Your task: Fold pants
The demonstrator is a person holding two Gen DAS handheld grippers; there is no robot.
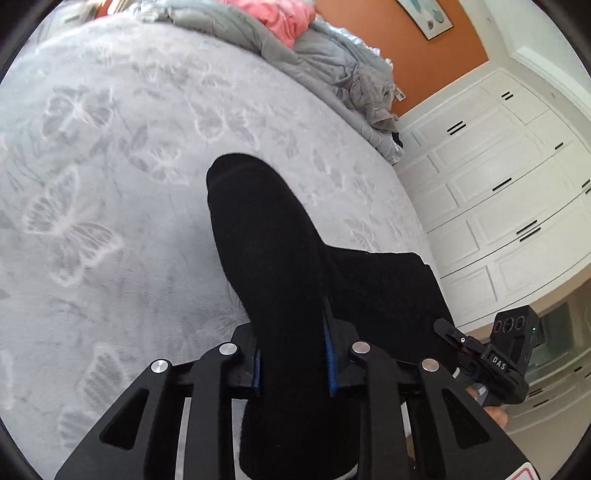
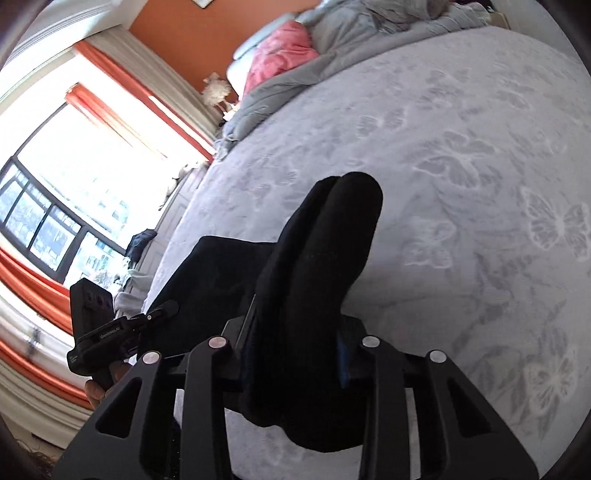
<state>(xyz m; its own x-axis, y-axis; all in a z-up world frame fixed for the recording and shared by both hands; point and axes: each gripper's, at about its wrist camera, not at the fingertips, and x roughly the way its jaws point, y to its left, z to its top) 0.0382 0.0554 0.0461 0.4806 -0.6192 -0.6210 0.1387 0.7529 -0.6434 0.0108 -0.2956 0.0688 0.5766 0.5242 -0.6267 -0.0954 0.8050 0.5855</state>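
Jaws of both grippers are clamped on black fabric: the left gripper [image 1: 293, 354] pinches a thick bunched fold of the black pants [image 1: 269, 236] between its blue-lined fingers [image 1: 330, 363], and the right gripper [image 2: 295, 354] likewise bites a doubled roll of the same pants [image 2: 325, 258], w/ a blue pad [image 2: 343, 362] showing on one side only. In both wrist views the gripped cloth bulges forward past the fingertips as a rounded lobe, raised off the bed; the rest of the garment spreads sideways, flat, toward the other gripper. Left view: right gripper [image 1: 448, 330] sits at lower right, beside the pants' edge, its camera block lettered "DAS". Right view: left gripper [image 2: 162, 310] at lower left, tips touching the flat part of the pants, fingers of the person's hand [image 2: 98, 391] under it. The pants lie on a grey bedspread w/ butterfly print [image 1: 110, 184], near the bed's front edge. Beyond, at the head end: a rumpled grey duvet [image 1: 303, 55] and a pink blanket [image 1: 280, 18]. Backdrop: orange wall [image 1: 388, 37], white panelled wardrobe [image 1: 498, 184], window w/ orange curtains [image 2: 55, 221].
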